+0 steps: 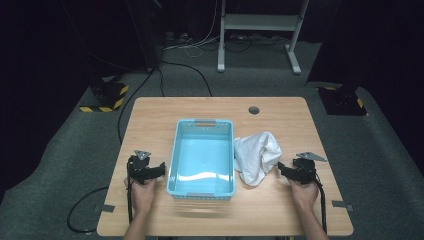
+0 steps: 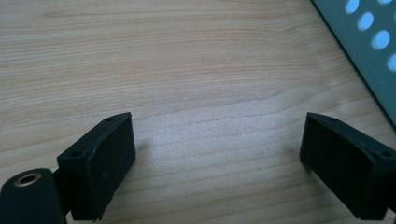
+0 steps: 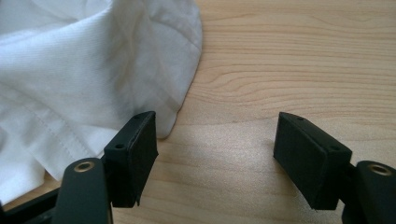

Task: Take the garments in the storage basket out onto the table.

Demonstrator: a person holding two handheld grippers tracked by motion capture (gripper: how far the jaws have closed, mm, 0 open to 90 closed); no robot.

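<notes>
Wooden table on grey carpet, dark room. Near edge: left gripper rests just left of the blue basket, jaws wide apart over bare wood. Right gripper also has its jaws apart with nothing between them, its left jaw right at the edge of the white cloth. Cloth lies crumpled just right of the basket, long axis running near to far. Basket's long axis runs the same way.

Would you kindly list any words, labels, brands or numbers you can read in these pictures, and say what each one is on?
There is no readable text.
The light blue plastic basket has small tabs at both ends, but no lettering can be made out on them.
The white cloth, the wooden table and both tongs carry no visible print.
</notes>
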